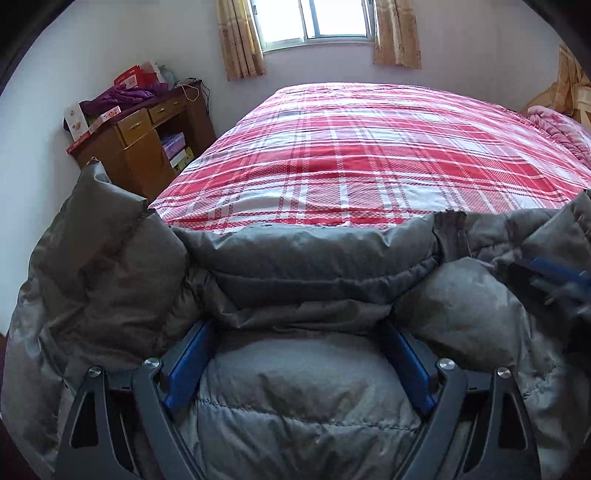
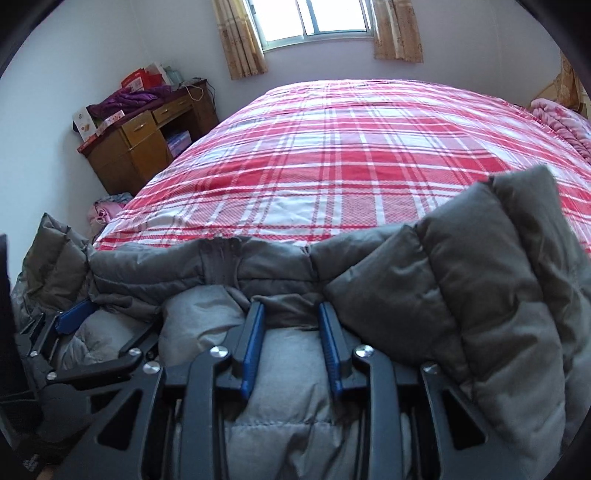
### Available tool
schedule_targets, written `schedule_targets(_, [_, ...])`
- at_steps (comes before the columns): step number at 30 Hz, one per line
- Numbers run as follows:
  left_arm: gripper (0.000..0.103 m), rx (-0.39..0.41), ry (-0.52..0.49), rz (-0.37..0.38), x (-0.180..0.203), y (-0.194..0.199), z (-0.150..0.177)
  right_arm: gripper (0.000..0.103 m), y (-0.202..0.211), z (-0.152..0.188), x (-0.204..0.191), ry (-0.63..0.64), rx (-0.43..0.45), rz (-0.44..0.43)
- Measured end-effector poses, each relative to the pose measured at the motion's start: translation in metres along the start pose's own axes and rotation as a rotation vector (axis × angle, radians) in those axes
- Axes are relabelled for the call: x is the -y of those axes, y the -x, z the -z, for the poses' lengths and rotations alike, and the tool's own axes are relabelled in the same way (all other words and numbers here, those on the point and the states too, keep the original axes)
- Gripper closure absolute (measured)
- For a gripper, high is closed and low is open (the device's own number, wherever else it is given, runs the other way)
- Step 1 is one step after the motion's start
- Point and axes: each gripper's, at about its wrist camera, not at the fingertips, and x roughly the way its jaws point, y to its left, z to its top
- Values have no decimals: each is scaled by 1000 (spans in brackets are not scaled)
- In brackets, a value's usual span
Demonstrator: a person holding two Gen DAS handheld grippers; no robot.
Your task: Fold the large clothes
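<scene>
A grey puffer jacket point(image 1: 303, 387) lies at the near edge of the bed and fills the lower half of both views point(image 2: 461, 295). My left gripper point(image 1: 297, 328) is open, its blue pads wide apart with a thick fold of the jacket bulging between them. My right gripper point(image 2: 291, 310) has its blue pads narrowed on a bunched fold of the jacket near the zipper. The left gripper also shows at the left of the right wrist view point(image 2: 74, 317). The jacket's far edge hides both grippers' fingertips.
The bed point(image 1: 369, 147) has a red and white plaid cover. A wooden desk point(image 1: 147, 147) with boxes and purple cloth stands left of the bed. A pink blanket point(image 1: 561, 129) lies at the bed's right. A curtained window point(image 1: 317, 22) is on the far wall.
</scene>
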Motion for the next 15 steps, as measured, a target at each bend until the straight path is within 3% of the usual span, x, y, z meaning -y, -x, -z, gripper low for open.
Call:
schedule_targets(3, [13,0,0,-1,0,0,1,71,28,-8,10,1,56,19])
schedule_targets(6, [13,1,-3,-4,-1,0,1,70,58,-16,34,-5,122,118])
schedule_targets(10, [13,3,-3,-5,0,0,1,70,56,-13,72,-23,80,246])
schedule_targets(12, [13,4,-3,-5,0,0,1,72,45,-3,93,-80,41,229])
schedule_targets(15, [13,4,0,-2,0,0,0,74,35,8,105,-133,56,194])
